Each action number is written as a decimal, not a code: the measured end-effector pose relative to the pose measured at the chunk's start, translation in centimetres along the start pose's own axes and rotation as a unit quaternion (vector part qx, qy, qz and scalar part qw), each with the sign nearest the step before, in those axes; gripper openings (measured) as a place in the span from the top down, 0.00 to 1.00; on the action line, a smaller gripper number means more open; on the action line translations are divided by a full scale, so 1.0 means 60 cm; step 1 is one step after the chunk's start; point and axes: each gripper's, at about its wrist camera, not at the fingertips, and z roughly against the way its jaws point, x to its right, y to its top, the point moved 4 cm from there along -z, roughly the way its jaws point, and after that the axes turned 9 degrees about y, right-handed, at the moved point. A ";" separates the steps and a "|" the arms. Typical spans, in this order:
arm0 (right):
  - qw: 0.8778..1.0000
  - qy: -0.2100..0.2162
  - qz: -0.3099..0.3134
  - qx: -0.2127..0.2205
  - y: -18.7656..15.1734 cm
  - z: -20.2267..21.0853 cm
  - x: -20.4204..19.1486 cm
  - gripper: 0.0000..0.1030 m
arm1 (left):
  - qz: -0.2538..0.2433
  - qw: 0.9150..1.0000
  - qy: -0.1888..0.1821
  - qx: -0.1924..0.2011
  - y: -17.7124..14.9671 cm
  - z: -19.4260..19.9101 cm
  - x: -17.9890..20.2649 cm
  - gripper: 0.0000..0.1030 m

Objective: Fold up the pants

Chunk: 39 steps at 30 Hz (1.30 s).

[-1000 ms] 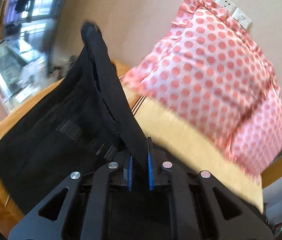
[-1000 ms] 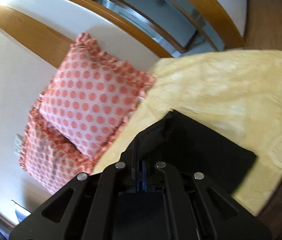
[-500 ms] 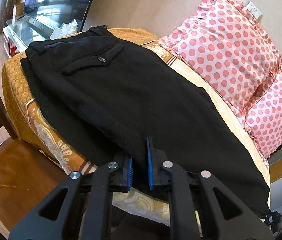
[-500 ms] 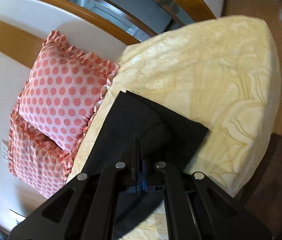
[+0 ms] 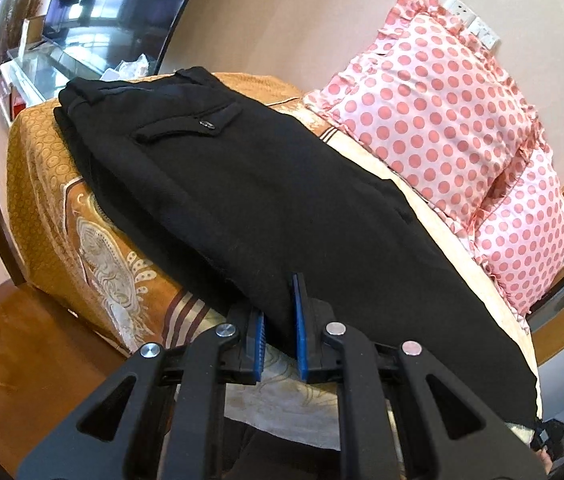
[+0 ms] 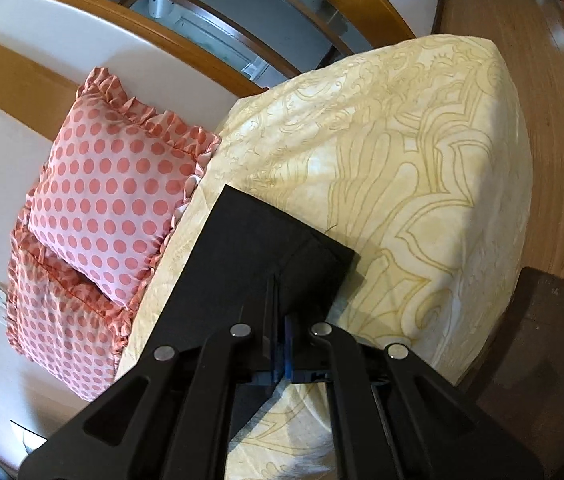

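Right claw [image 6: 282, 344] pinched on black pants [image 6: 257, 256] atop yellow bedspread [image 6: 422, 184], beside polka-dot pillows [image 6: 109, 200].
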 end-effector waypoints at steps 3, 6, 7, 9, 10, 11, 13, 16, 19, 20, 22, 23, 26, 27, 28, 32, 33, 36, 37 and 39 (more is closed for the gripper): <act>1.000 -0.016 0.024 0.003 -0.002 0.012 -0.006 0.95 | 0.009 1.000 -0.019 -0.006 0.001 0.010 -0.011 0.85; 0.998 -0.042 0.039 0.022 0.000 0.037 -0.007 0.80 | -0.004 1.000 -0.023 0.001 -0.007 0.030 -0.015 0.85; 0.998 -0.034 0.032 0.031 0.001 0.048 -0.007 0.67 | -0.013 1.000 -0.020 0.005 -0.010 0.037 -0.014 0.84; 0.997 -0.043 0.027 0.056 0.005 0.067 -0.006 0.35 | -0.028 0.999 -0.012 0.020 -0.015 0.055 -0.016 0.84; 0.996 -0.051 0.027 0.064 0.008 0.074 -0.005 0.33 | -0.030 0.999 0.001 0.038 -0.011 0.068 -0.020 0.84; 0.996 -0.054 0.025 0.066 0.010 0.076 -0.003 0.33 | -0.029 0.998 0.013 0.056 -0.006 0.078 -0.023 0.84; 0.997 -0.046 0.011 0.053 0.011 0.067 0.004 0.40 | -0.028 0.995 0.027 0.091 0.008 0.096 -0.028 0.84; 0.998 -0.050 0.010 0.047 0.009 0.056 0.006 0.47 | -0.052 0.992 0.033 0.110 0.033 0.098 -0.012 0.65; 0.998 -0.043 0.008 0.038 0.002 0.043 0.007 0.50 | -0.069 0.989 0.040 0.126 0.049 0.085 0.009 0.22; 0.999 -0.039 0.009 0.030 -0.002 0.037 0.007 0.53 | -0.073 0.987 0.042 0.136 0.055 0.080 0.015 0.22; 0.998 -0.047 0.032 0.022 -0.008 0.025 -0.001 0.54 | -0.082 0.987 0.040 0.132 0.059 0.069 0.021 0.22; 0.997 -0.053 0.044 0.021 -0.010 0.018 -0.004 0.54 | -0.085 0.988 0.040 0.126 0.062 0.058 0.024 0.22; 0.996 -0.058 0.064 0.023 -0.007 -0.007 -0.009 0.62 | -0.091 0.990 0.044 0.103 0.060 0.029 0.021 0.19; 0.996 -0.060 0.069 0.016 -0.009 -0.021 -0.010 0.72 | -0.089 0.991 0.044 0.092 0.058 0.019 0.018 0.18; 0.996 -0.056 0.069 0.003 -0.011 -0.040 -0.008 0.95 | -0.082 0.993 0.040 0.079 0.055 0.006 0.013 0.15; 0.994 -0.008 0.108 0.026 -0.023 -0.051 -0.080 0.95 | -0.073 0.995 0.031 0.067 0.038 -0.013 -0.004 0.13; 0.992 0.017 0.126 0.023 -0.034 -0.055 -0.119 0.95 | -0.078 0.994 0.031 0.068 0.036 -0.014 -0.002 0.12; 0.977 0.118 0.178 -0.009 -0.086 -0.071 -0.254 0.95 | -0.082 0.994 0.033 0.069 0.032 -0.015 0.001 0.10; 0.969 0.151 0.194 -0.022 -0.110 -0.072 -0.295 0.95 | -0.083 0.994 0.033 0.070 0.032 -0.015 0.002 0.09; 0.947 0.221 0.225 -0.061 -0.174 -0.085 -0.380 0.95 | -0.087 0.993 0.036 0.072 0.031 -0.016 0.006 0.08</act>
